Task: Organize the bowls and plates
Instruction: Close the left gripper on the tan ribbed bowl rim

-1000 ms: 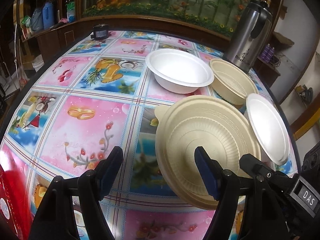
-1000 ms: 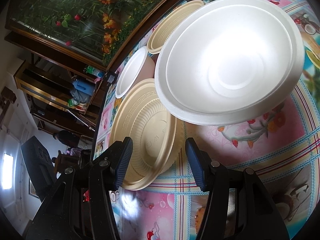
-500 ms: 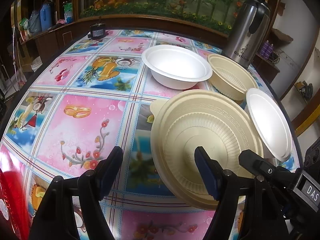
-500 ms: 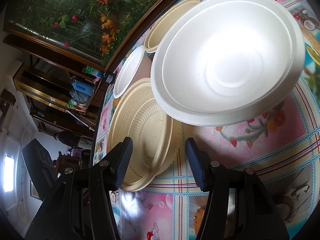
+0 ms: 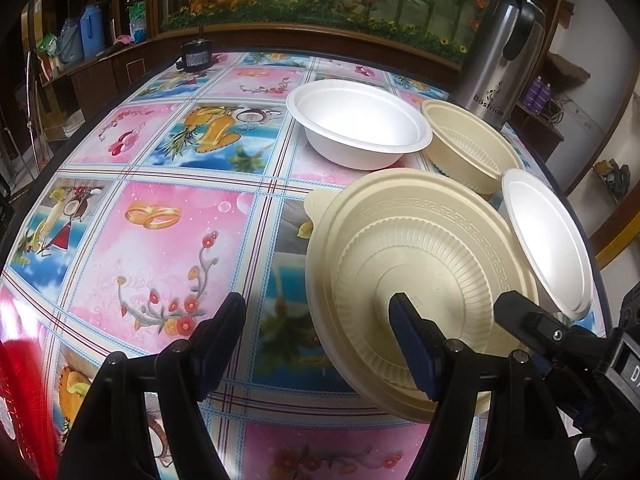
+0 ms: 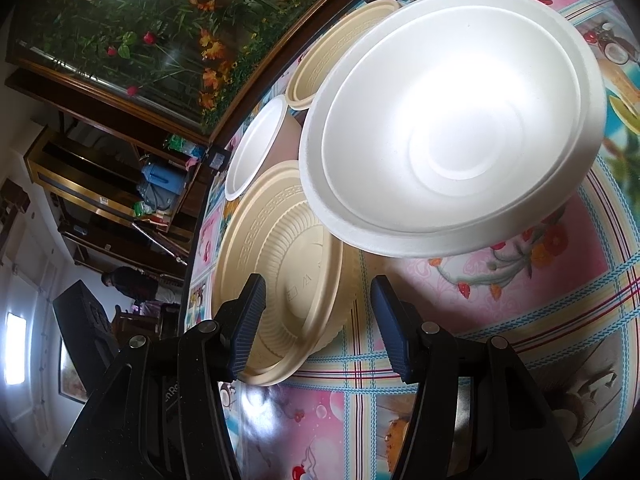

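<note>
A round worktop [image 5: 168, 240] with a bright patterned cloth fills the left wrist view. A large cream plate [image 5: 416, 280] sits tilted at five o'clock, its face turned toward the camera. The right gripper [image 6: 318, 320] straddles the plate's rim; whether the pads press it is unclear. A white bowl [image 5: 360, 124] stands upright at one o'clock, a cream bowl [image 5: 468, 148] beside it, a smaller white bowl [image 5: 548, 240] tilted at three o'clock. The left gripper [image 5: 316, 336] is spread, empty.
</note>
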